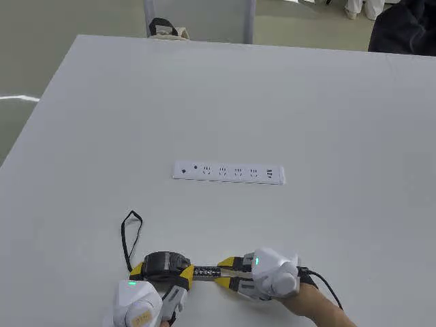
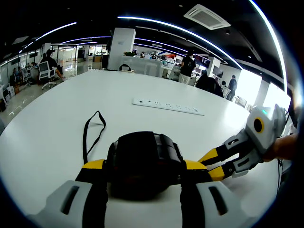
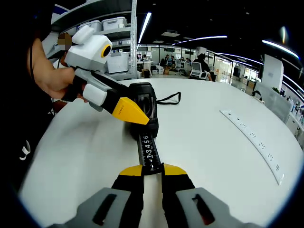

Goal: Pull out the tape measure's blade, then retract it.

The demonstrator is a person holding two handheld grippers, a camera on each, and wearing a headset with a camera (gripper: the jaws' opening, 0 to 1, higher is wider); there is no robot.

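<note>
1. A wide white desk (image 1: 204, 102) stands on a pale green floor (image 1: 41, 27).
2. Long curved light strips (image 2: 156, 21) and a vent (image 2: 206, 16) line the dark ceiling.
3. A white pillar (image 2: 122, 42), office chairs (image 3: 195, 70) and shelves (image 3: 107, 29) with boxes stand beyond.
4. Bright windows (image 2: 247, 83) glow on one side.

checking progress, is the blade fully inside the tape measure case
No, a short numbered stretch of blade runs from the tape measure case to the right gripper, shut on its tip.
</note>
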